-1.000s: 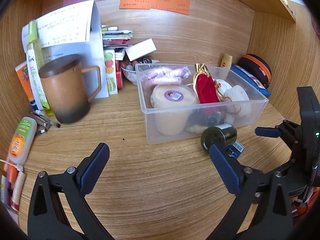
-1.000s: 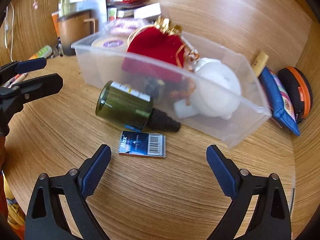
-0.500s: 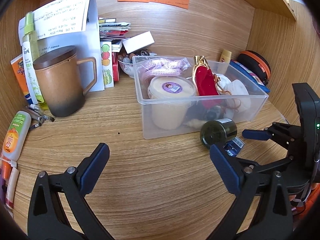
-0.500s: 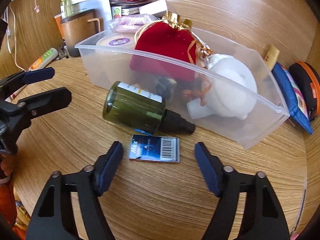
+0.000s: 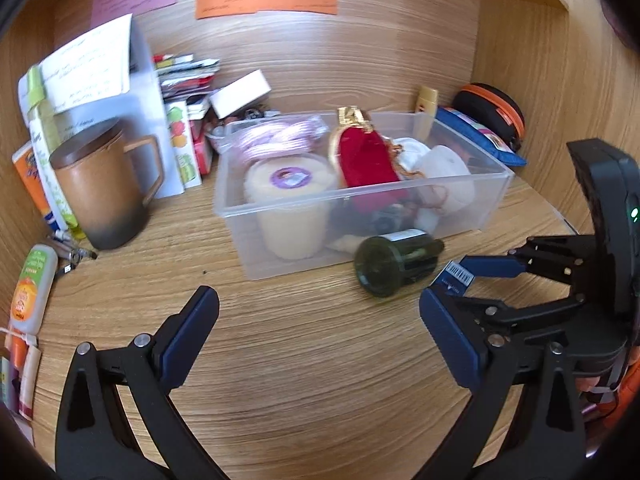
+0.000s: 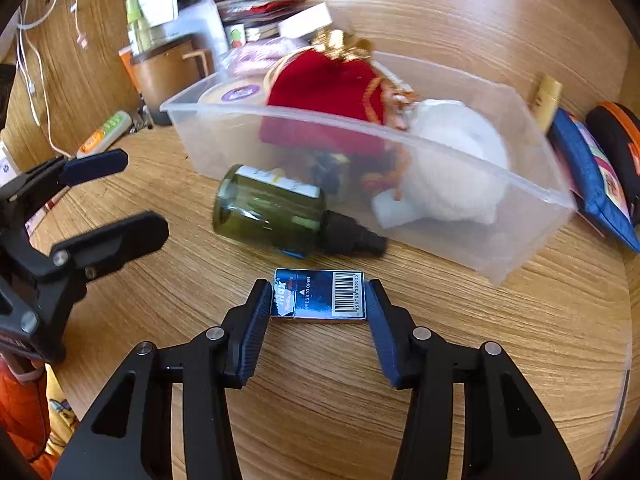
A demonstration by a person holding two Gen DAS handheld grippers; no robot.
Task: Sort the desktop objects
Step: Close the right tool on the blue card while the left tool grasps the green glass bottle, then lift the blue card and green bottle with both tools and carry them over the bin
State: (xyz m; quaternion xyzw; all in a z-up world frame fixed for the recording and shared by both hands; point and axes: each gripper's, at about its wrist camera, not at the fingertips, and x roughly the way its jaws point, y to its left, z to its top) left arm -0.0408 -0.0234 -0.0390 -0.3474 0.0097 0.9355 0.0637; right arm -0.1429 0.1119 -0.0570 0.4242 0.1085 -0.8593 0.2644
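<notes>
A small blue box with a barcode (image 6: 319,295) lies flat on the wooden desk; it also shows in the left wrist view (image 5: 456,277). My right gripper (image 6: 318,300) has closed on its two short ends and both pads touch it. A dark green bottle (image 6: 276,210) lies on its side just behind the box, against the clear plastic bin (image 6: 532,196). The bin holds a red pouch (image 6: 324,92), a white round object and a cream tub (image 5: 290,196). My left gripper (image 5: 316,334) is open and empty, held over the desk left of the bottle.
A brown mug (image 5: 102,188), papers and small boxes stand at the back left. A tube (image 5: 32,288) lies at the left edge. A blue pouch (image 6: 596,184) and a black-orange case (image 5: 494,114) sit right of the bin. Wooden walls enclose the desk.
My right gripper moved forward and down to the blue box and its fingers closed from wide open onto the box's ends. My left gripper stayed open and shifted only slightly.
</notes>
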